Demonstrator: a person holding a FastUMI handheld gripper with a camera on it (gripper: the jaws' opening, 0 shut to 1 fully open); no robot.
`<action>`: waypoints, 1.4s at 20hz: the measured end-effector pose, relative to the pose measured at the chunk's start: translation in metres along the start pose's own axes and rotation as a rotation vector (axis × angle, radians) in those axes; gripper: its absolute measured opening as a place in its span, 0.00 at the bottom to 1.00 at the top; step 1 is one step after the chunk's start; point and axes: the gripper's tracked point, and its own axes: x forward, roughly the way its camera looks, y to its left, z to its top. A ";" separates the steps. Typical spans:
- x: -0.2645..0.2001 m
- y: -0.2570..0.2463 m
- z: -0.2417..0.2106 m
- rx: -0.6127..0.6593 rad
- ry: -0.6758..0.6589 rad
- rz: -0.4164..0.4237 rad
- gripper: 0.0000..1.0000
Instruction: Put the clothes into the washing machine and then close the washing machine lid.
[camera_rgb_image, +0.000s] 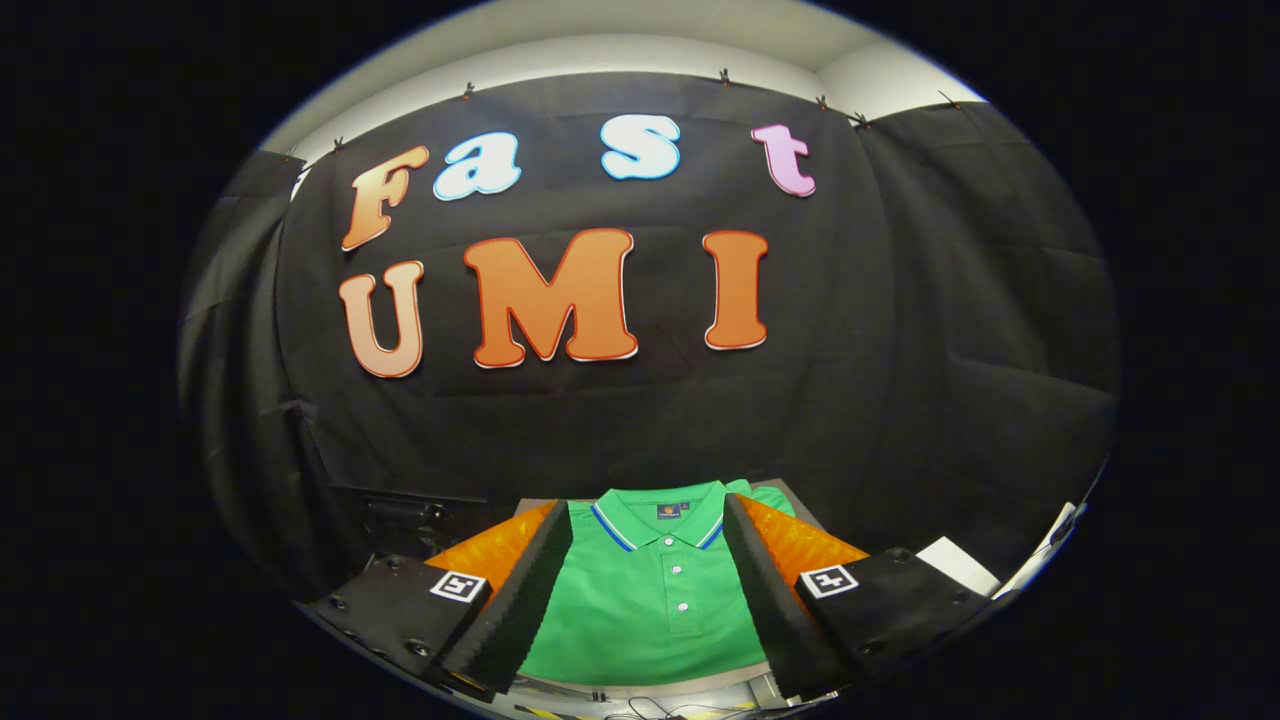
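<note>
Against black cloth, a folded green polo shirt (650, 610) is seen low centre on a grey table (800, 497), framed by the spread, empty gripper (648, 600); judged light, limp, best pinched at a bunched fold.

shirt (650, 610) flat between open tool (645, 600) fingers

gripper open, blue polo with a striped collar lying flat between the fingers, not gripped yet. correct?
One thing is off: the polo shirt is green, not blue; blue appears only in its collar stripe. The gripper view shows it. The rest holds: the gripper is open, the shirt lies flat between its fingers, not gripped.
</note>
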 end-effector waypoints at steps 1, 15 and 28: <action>0.015 -0.002 -0.010 0.006 0.034 0.003 0.98; 0.126 -0.037 -0.128 -0.005 0.467 -0.038 0.98; 0.128 -0.021 -0.132 -0.058 0.617 0.000 0.77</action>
